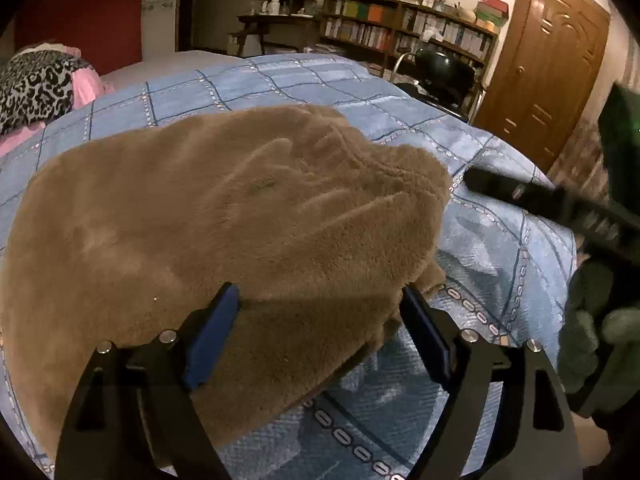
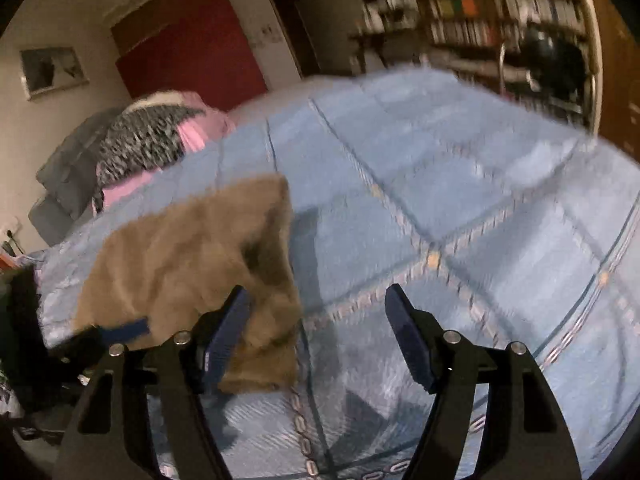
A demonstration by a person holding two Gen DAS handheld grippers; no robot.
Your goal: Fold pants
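Near the bed's (image 1: 304,80) edge, my left tongs (image 1: 320,320) gape wide over the folded brown pants (image 1: 200,208), right tongs (image 2: 316,328) wide too, empty.

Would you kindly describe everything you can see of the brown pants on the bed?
The brown pants are a thick, fluffy, fleece-like garment in plain tan, lying folded into a broad, roughly flat slab on the blue checked bedspread. Layers overlap at the right end, where an under layer peeks out, and the pile shows brushed streaks. The near edge lies between the open left gripper, whose blue-padded fingers do not clearly press on it. From the right wrist view the pants lie left of the open right gripper, apart from it.
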